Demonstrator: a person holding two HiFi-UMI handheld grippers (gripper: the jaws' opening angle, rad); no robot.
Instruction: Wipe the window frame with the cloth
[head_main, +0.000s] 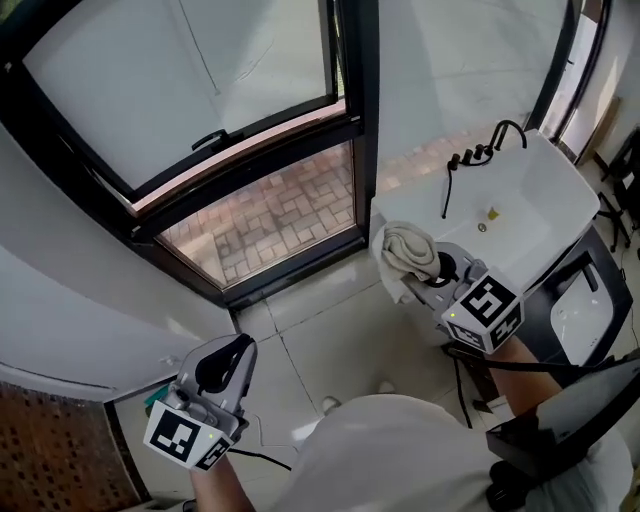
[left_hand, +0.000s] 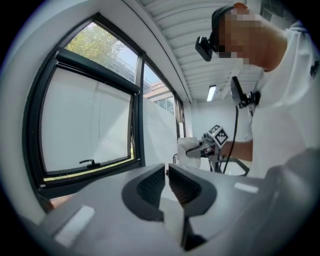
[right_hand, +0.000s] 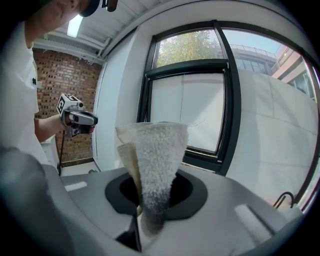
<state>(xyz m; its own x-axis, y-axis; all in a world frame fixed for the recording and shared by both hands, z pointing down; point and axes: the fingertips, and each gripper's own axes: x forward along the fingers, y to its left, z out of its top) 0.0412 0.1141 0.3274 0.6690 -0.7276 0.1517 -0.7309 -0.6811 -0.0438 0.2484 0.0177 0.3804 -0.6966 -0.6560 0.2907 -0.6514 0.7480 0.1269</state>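
The black window frame (head_main: 356, 120) fills the upper left of the head view, with a closed sash and a handle (head_main: 210, 140) on its lower rail. My right gripper (head_main: 428, 264) is shut on a pale terry cloth (head_main: 405, 248), held off to the right of the frame and not touching it. In the right gripper view the cloth (right_hand: 155, 160) sticks up from the jaws, with the window frame (right_hand: 227, 115) beyond it. My left gripper (head_main: 235, 350) hangs low at the left, shut and empty; its own view shows the jaws together (left_hand: 166, 172) and the frame (left_hand: 137, 125) to the left.
A white sink (head_main: 555, 215) with a black faucet (head_main: 480, 150) stands at the right on a dark stand. Pale floor tiles (head_main: 330, 330) lie below the window. A brick wall (right_hand: 65, 75) sits behind the person in the right gripper view.
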